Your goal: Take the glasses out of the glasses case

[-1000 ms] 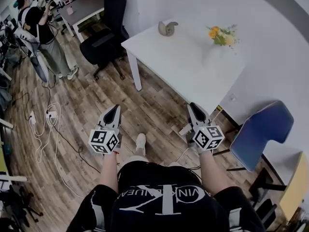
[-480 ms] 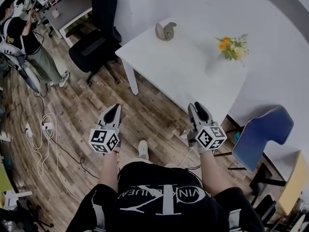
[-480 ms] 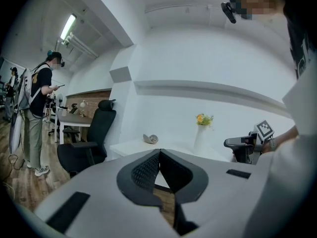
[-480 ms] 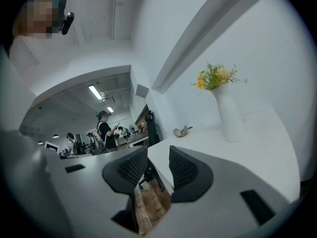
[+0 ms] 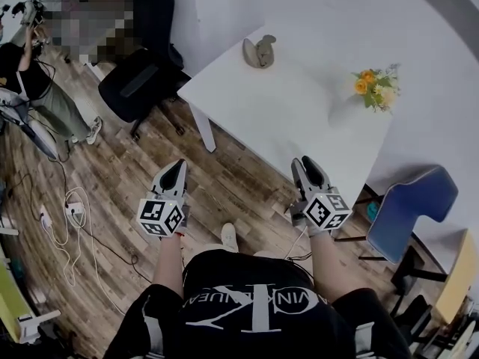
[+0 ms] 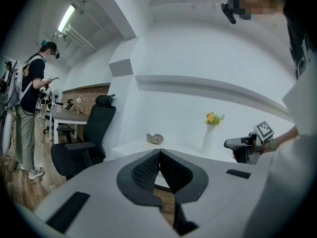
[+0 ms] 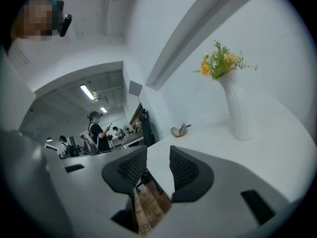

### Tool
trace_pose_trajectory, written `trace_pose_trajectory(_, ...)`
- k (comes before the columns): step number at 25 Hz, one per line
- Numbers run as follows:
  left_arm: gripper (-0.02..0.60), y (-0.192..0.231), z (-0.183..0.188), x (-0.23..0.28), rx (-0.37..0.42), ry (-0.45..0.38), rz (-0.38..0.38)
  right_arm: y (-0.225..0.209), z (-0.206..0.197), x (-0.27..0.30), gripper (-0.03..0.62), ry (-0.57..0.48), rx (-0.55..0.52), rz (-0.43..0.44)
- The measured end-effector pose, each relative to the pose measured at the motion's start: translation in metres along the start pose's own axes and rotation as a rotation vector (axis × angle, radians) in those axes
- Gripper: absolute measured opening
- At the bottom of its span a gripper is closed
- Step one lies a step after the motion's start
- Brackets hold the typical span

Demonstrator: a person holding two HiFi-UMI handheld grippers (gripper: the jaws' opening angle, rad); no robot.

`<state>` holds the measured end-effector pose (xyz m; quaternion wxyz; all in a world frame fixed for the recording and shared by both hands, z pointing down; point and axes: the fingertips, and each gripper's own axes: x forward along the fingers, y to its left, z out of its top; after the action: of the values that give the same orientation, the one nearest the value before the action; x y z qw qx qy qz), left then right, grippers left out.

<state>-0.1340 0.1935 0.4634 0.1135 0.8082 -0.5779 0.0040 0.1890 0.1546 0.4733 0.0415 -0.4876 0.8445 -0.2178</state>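
A grey glasses case (image 5: 258,51) lies near the far left corner of the white table (image 5: 299,118); its lid looks ajar. It also shows small in the left gripper view (image 6: 155,139) and the right gripper view (image 7: 180,130). Both grippers hang over the wooden floor, well short of the table and far from the case. My left gripper (image 5: 175,169) (image 6: 159,152) is shut, its tips touching, with nothing held. My right gripper (image 5: 309,167) (image 7: 158,155) is open; its jaws have just been opening and nothing is between them.
A white vase of yellow flowers (image 5: 374,88) stands at the table's right. To the table's left is a black office chair (image 5: 138,81), and at its near right a blue chair (image 5: 408,212). A person (image 5: 30,88) stands far left. Cables (image 5: 71,215) lie on the floor.
I have stepped toward the table: it sits closer and further right in the head view. Both grippers came along with me. The right jaws stand wider apart than before.
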Motion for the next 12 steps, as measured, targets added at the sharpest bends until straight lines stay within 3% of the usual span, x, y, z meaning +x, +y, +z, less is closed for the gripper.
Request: trace_pose_trajectory(12,0.015,0.048,0.005,0.042,-0.006,0.004,-0.024,-0.002,0.000,0.055,0.126,0.004,0.009,-0.039)
